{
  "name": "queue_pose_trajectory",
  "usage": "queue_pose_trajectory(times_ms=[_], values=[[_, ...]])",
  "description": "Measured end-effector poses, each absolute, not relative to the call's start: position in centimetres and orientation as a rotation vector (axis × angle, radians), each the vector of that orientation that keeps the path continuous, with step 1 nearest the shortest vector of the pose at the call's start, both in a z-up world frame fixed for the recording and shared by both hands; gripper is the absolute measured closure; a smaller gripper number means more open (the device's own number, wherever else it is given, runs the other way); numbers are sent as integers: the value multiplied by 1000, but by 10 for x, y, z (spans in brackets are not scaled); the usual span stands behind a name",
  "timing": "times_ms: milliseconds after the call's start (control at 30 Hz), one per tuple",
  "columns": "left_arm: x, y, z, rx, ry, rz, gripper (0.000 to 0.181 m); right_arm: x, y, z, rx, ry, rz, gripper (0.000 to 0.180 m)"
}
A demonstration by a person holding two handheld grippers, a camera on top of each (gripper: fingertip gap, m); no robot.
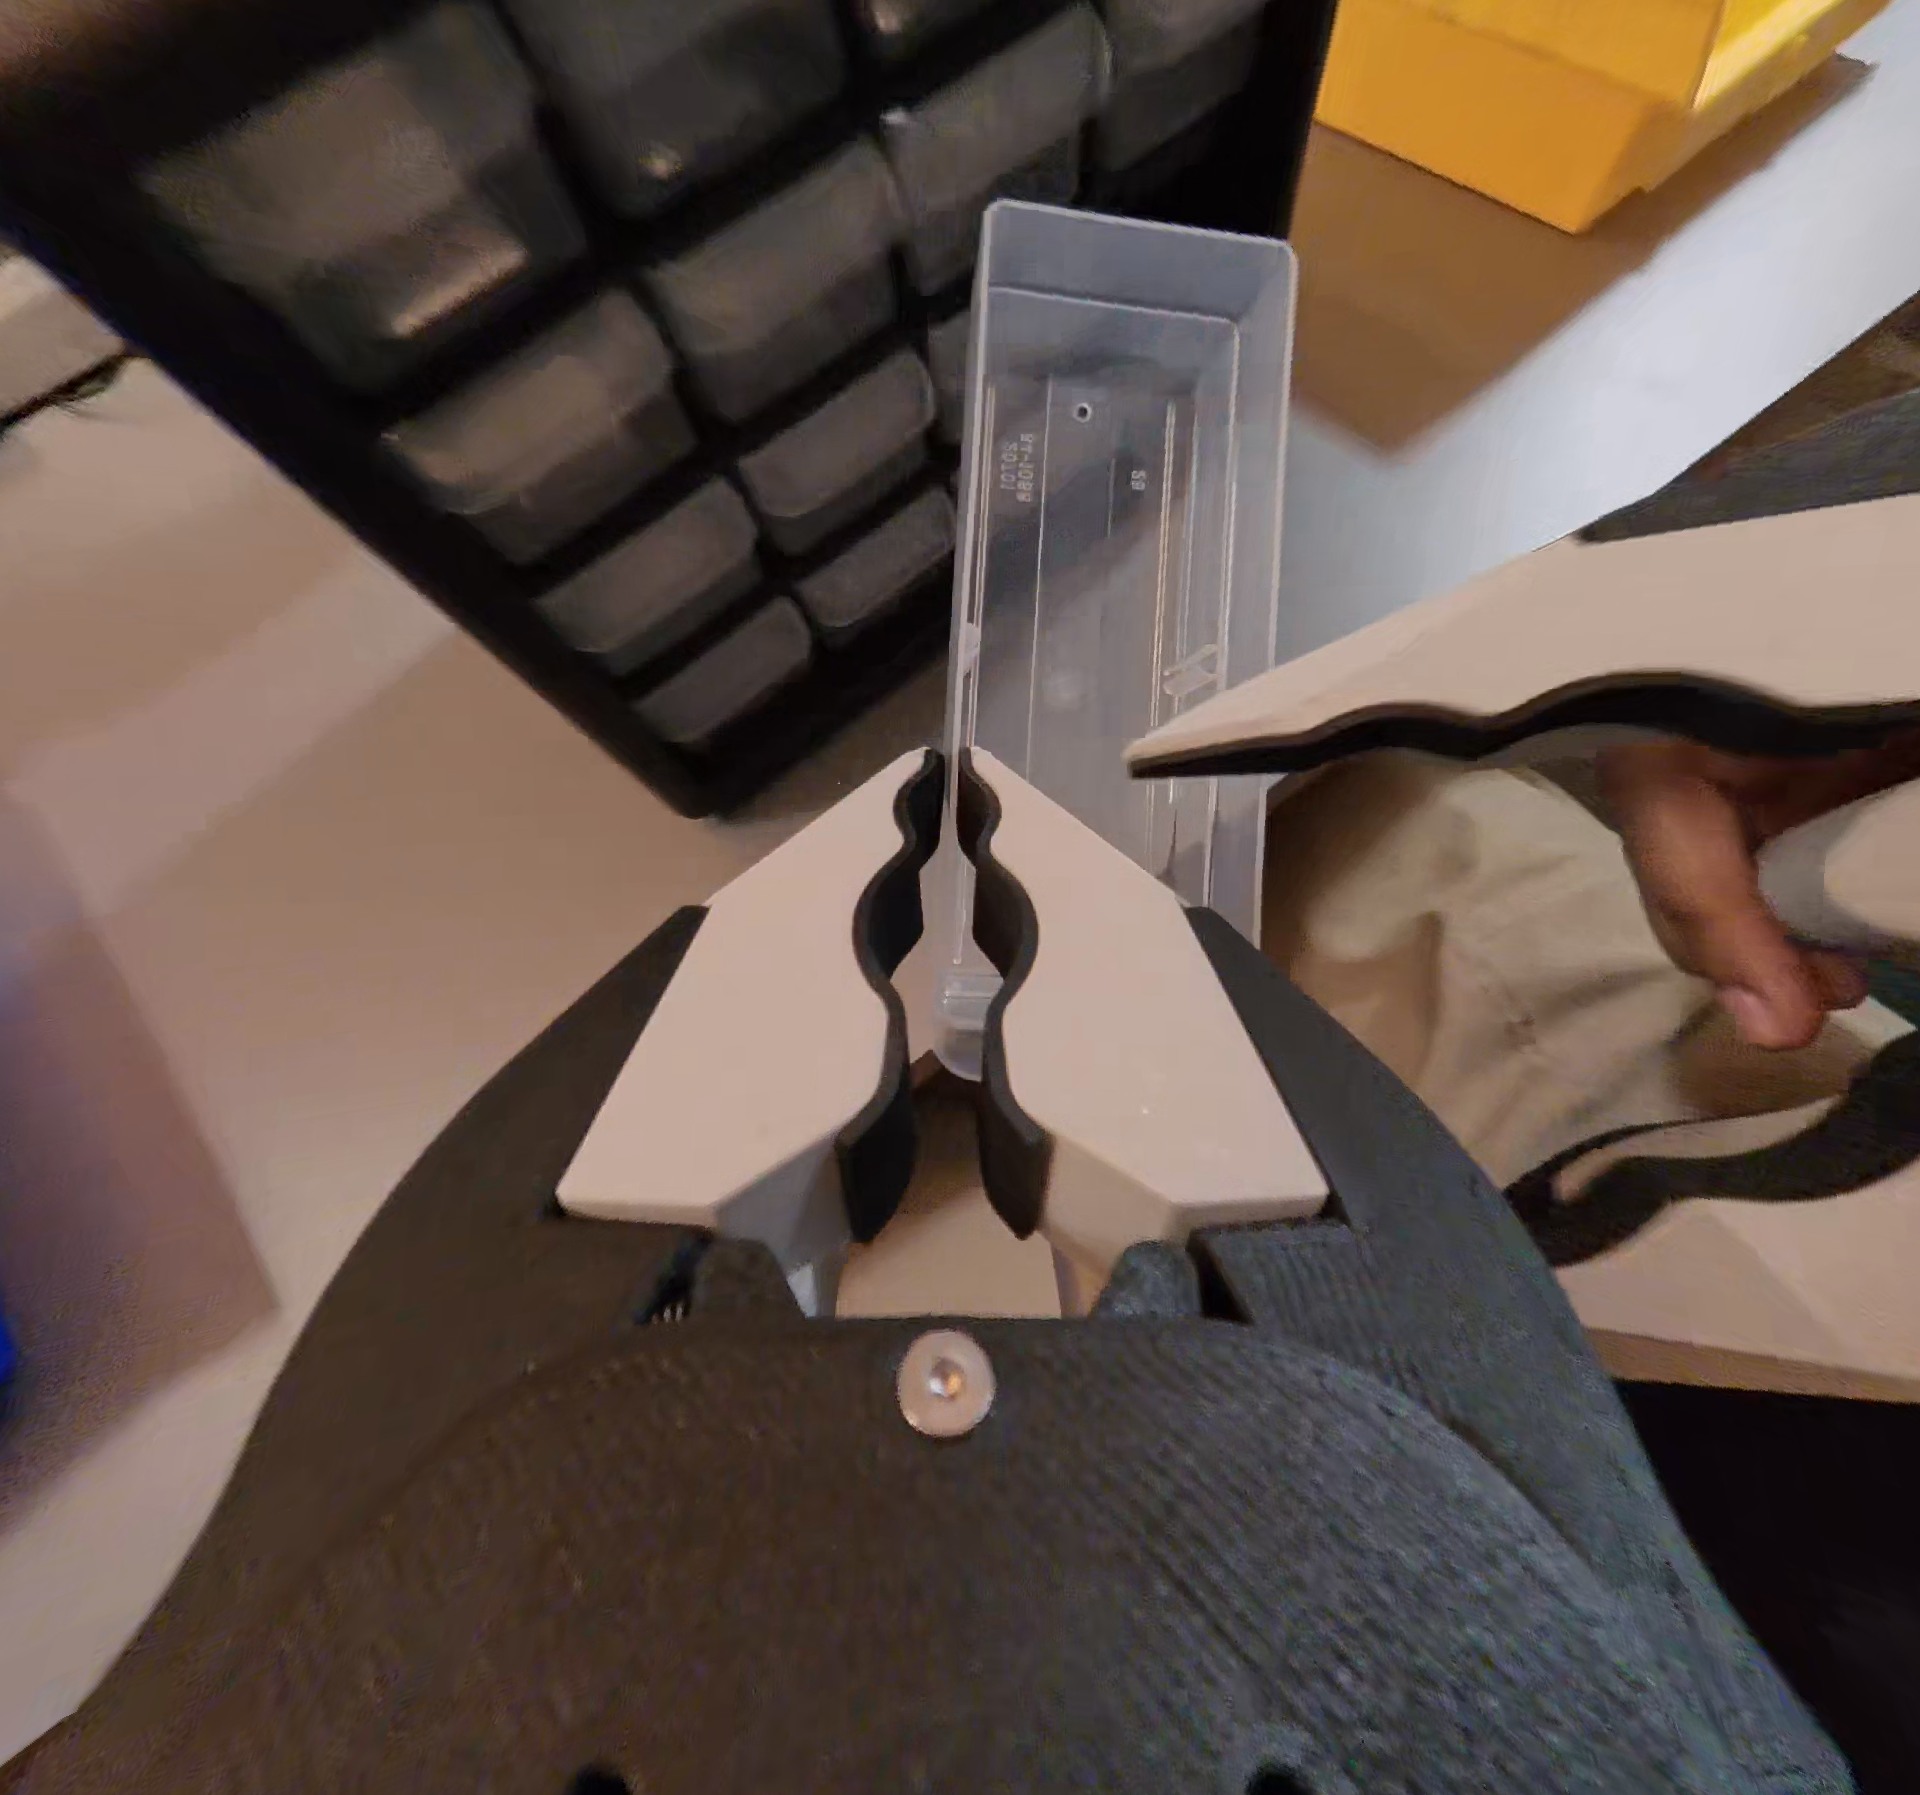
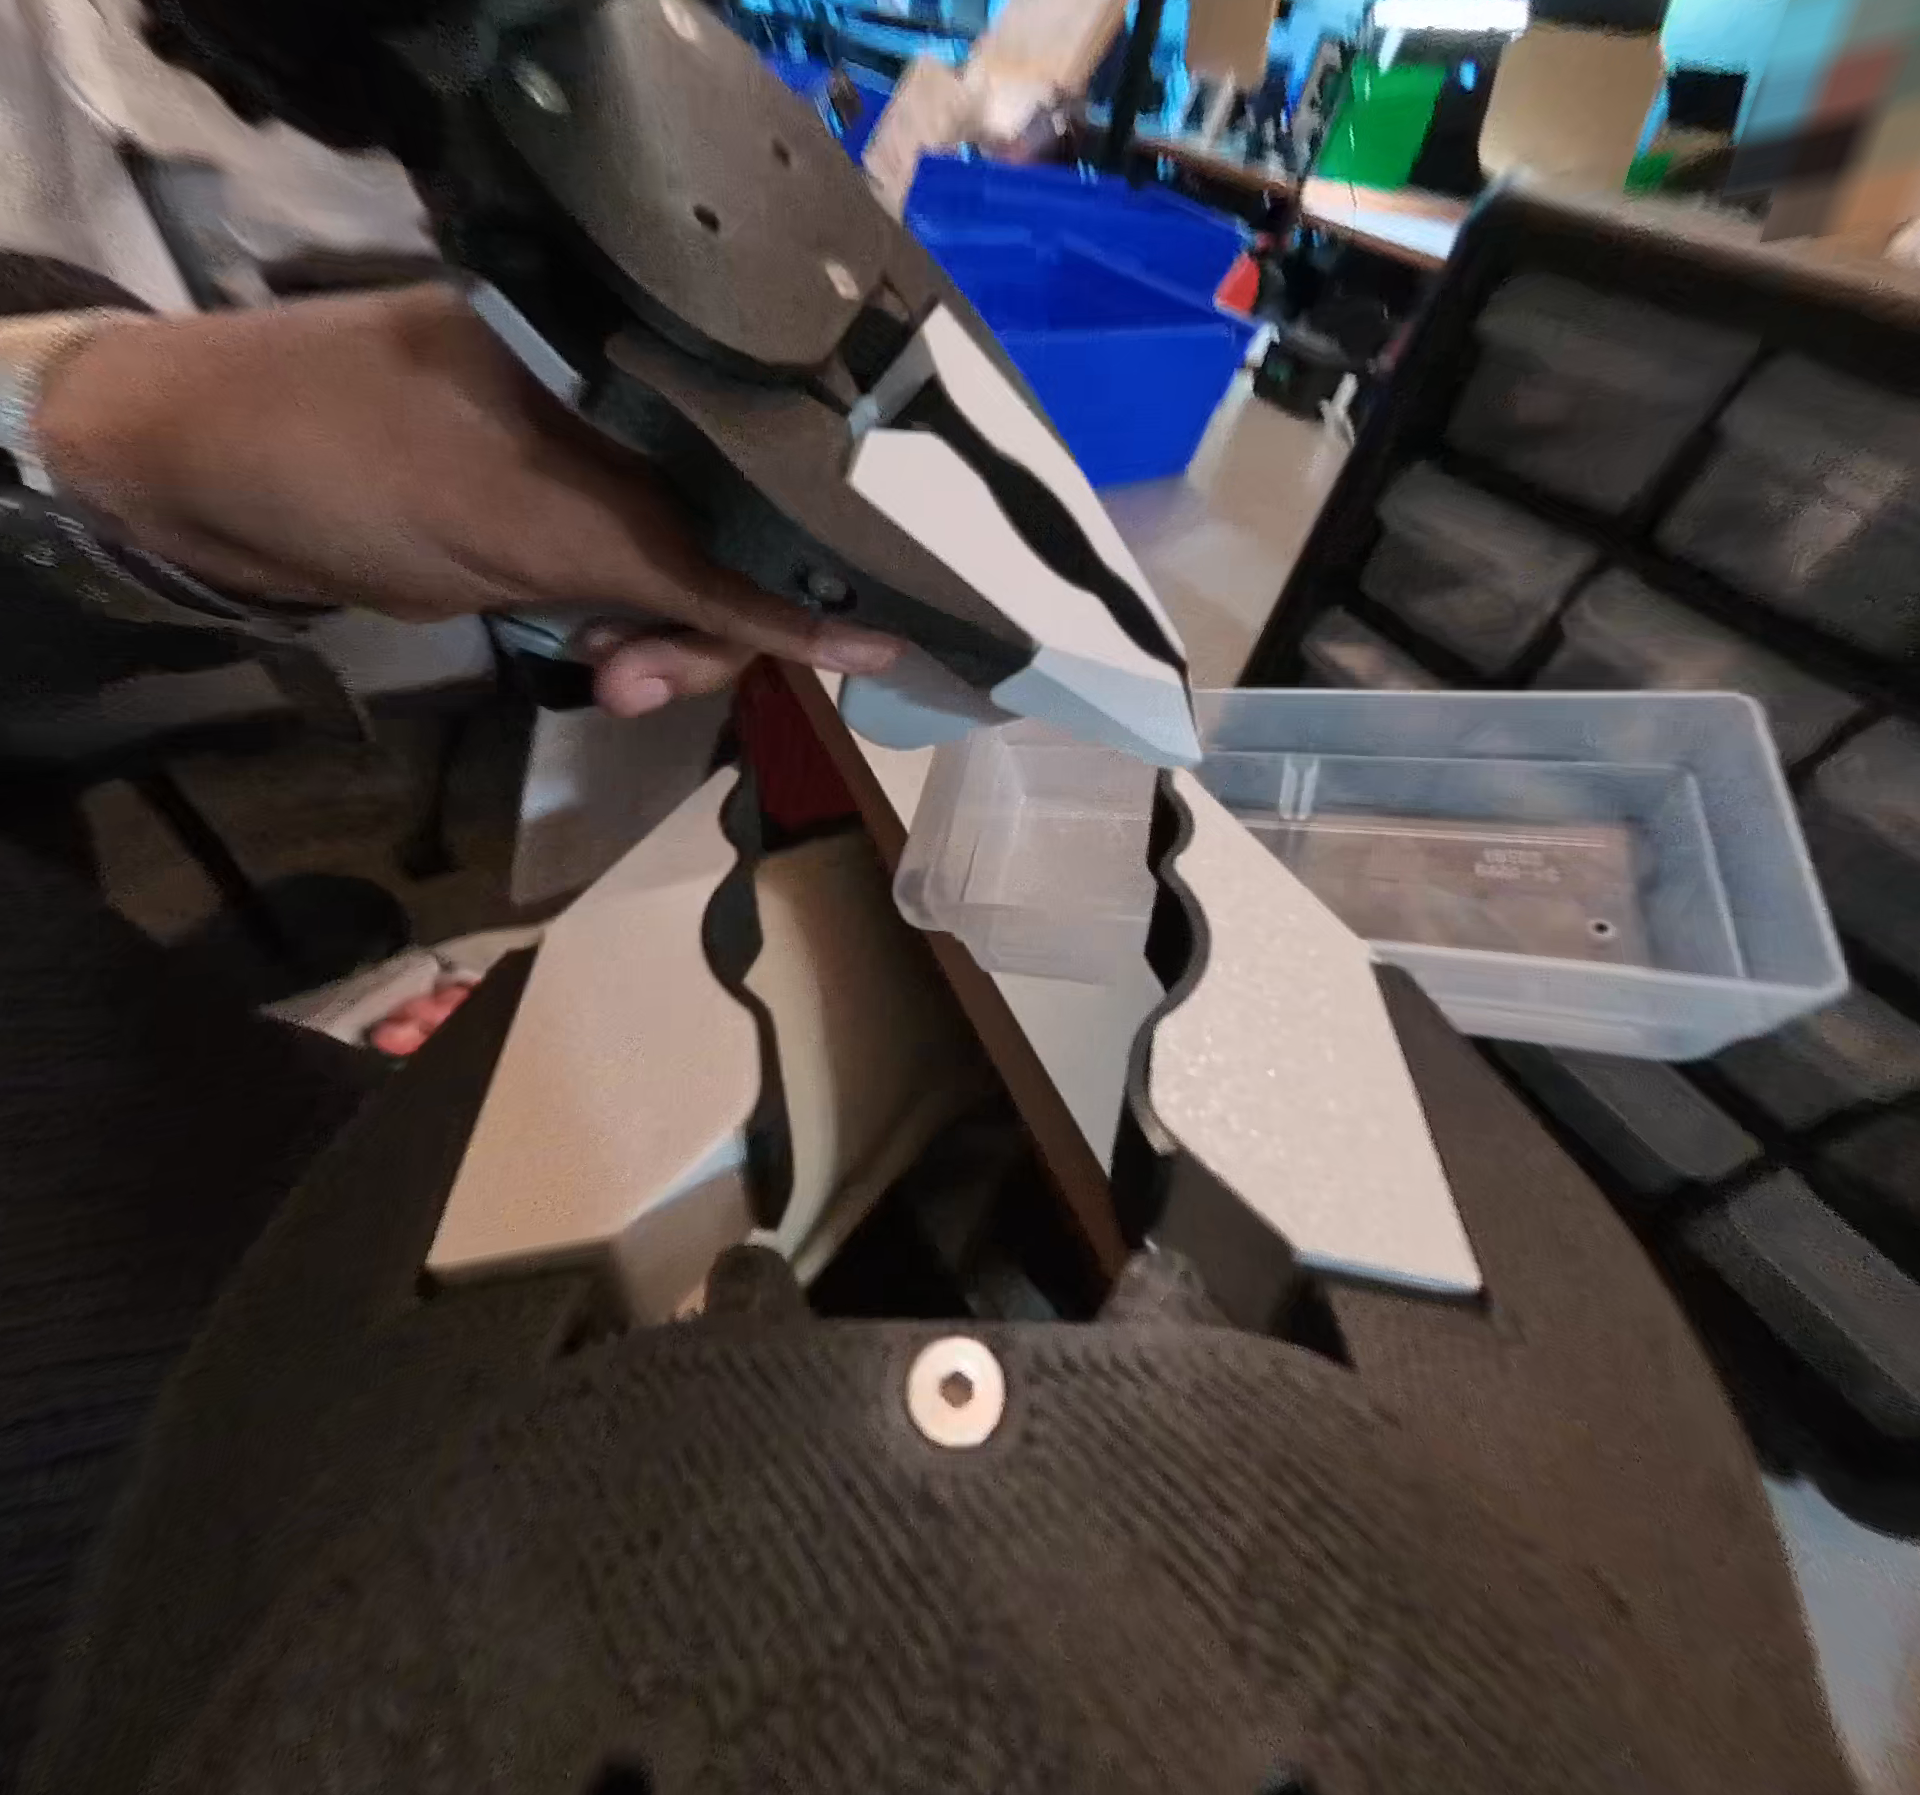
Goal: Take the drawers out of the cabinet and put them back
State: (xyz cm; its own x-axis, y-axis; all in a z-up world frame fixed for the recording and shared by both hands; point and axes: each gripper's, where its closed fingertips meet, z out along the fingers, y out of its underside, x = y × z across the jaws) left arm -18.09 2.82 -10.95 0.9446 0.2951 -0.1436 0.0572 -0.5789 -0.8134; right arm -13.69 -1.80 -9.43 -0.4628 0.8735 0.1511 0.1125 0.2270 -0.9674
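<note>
Grey-padded and nearly closed, the left tool (image 1: 948, 769) pinches the thin side wall of a clear, long, rectangular plastic drawer (image 1: 1127, 540), with only that wall's thickness between its pads. At three o'clock in the left wrist view, the right tool (image 1: 1143, 758) reaches in with one tip over the drawer's near end; the right wrist view shows its own jaws wide apart, holding nothing, with the drawer's front handle pocket (image 2: 1029, 872) just beyond them at twelve o'clock.

Held in the air, the drawer is fully out of the black plastic small-parts cabinet (image 1: 582, 311), its far end pointing toward the cabinet's front at eleven o'clock. It looks empty, so I judge it very light, but its smooth thin walls probably flex and slip under a pinch. A firmer hold would likely be the moulded front handle.

Farther off, the cabinet stands on the pale table (image 1: 312, 810), its other smoky drawers seated. A yellow plastic bin (image 1: 1538, 72) sits at one o'clock.
</note>
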Motion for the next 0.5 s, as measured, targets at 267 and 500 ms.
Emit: queue_pose_trajectory(times_ms=[267, 500], values=[[-176, 50, -133, -2206, -283, 223, 181, -147, 3, -146, -988, -1938, 992, 141], [-168, 59, -140, -2211, -233, 67, 174, -140, 5, -154, -915, -2069, 958, 162]])
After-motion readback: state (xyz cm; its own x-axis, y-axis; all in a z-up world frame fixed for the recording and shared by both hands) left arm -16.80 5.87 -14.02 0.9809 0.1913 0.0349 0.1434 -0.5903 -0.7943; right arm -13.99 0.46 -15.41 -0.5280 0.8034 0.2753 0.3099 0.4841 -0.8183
